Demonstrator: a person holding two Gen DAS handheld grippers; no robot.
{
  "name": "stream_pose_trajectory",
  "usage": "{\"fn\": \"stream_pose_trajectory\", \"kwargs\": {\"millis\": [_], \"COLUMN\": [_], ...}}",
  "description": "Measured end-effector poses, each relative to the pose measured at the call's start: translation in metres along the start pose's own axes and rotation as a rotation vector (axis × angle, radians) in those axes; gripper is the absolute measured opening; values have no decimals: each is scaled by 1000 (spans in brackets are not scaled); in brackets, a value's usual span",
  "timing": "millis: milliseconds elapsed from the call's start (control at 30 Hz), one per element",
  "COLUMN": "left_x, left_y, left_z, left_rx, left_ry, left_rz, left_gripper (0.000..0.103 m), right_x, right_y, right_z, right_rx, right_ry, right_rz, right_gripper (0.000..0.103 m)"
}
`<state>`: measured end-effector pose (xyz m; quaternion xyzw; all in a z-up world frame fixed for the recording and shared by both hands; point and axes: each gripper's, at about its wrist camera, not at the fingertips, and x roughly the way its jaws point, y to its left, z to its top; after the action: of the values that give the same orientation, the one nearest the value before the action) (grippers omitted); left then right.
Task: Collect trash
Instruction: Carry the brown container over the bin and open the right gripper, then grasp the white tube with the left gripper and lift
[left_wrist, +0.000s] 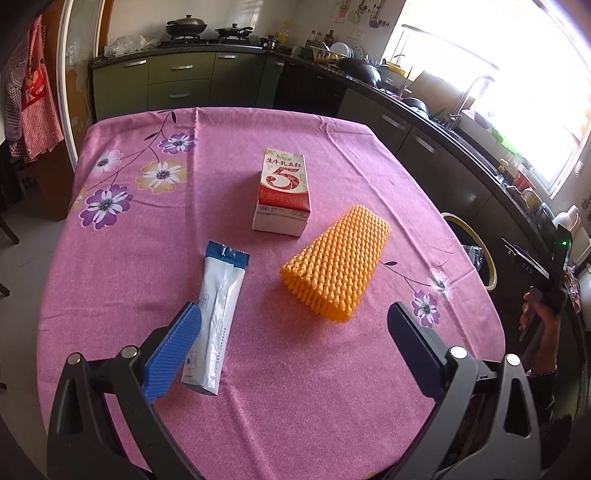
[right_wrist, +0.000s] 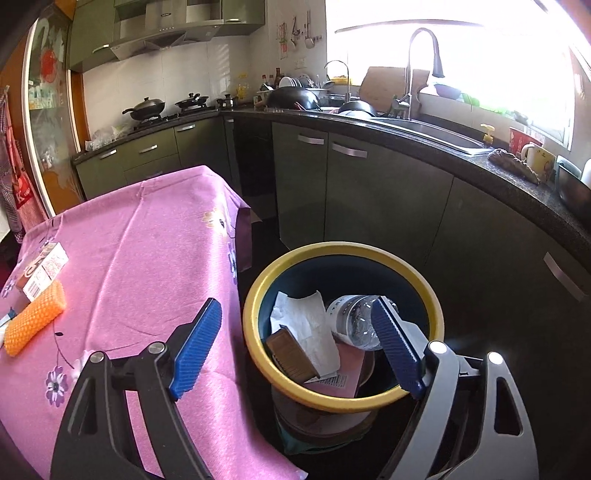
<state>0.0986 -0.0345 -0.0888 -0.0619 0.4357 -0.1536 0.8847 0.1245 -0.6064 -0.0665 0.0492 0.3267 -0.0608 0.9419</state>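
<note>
A home kitchen, plainly lived in. Along the far wall, a gas stove (right_wrist: 162, 117) with lidded woks (left_wrist: 186, 26) under a range hood (right_wrist: 162, 38). Olive-green cabinets (right_wrist: 384, 192) with metal handles beneath a dark stone counter (right_wrist: 491, 173). By the bright window (right_wrist: 458, 55), a steel sink (right_wrist: 439, 134) with a tall faucet (right_wrist: 417, 62) and a crowded dish rack (right_wrist: 303, 83). Nearby, a checked apron (left_wrist: 33, 92) hanging at the door, mugs on the counter, and a table under a pink floral cloth (left_wrist: 236, 155).

Left wrist overlooks table (left_wrist: 258, 369); right overlooks bin (right_wrist: 343, 402) beside it.
</note>
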Motion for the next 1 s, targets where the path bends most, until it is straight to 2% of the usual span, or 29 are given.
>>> {"fn": "stream_pose_trajectory", "kwargs": {"millis": [200,267,333,433,667,833,1000], "left_x": [29,34,38,40,43,41,35], "left_y": [26,34,40,42,34,29,21], "left_z": [0,-1,-1,-1,-1,-3,-8], "left_rx": [-19,-18,-29,-11,83,128,153], "left_ry": [87,102,115,118,122,114,106], "left_rz": [16,37,46,77,169,181,171], "left_gripper": [95,91,79,66,45,23,20], "right_x": [-11,-11,-10,-7,-3,-3,-4], "right_y": [10,12,14,17,21,20,18], "right_z": [-3,-3,-3,-2,-1,-2,-1], "right_rx": [4,1,0,-2,-10,-8,-4], "right_ry": [0,6,12,22,27,30,30], "right_rz": [43,52,56,71,89,92,98], "right_gripper": [83,83,83,83,84,84,84]}}
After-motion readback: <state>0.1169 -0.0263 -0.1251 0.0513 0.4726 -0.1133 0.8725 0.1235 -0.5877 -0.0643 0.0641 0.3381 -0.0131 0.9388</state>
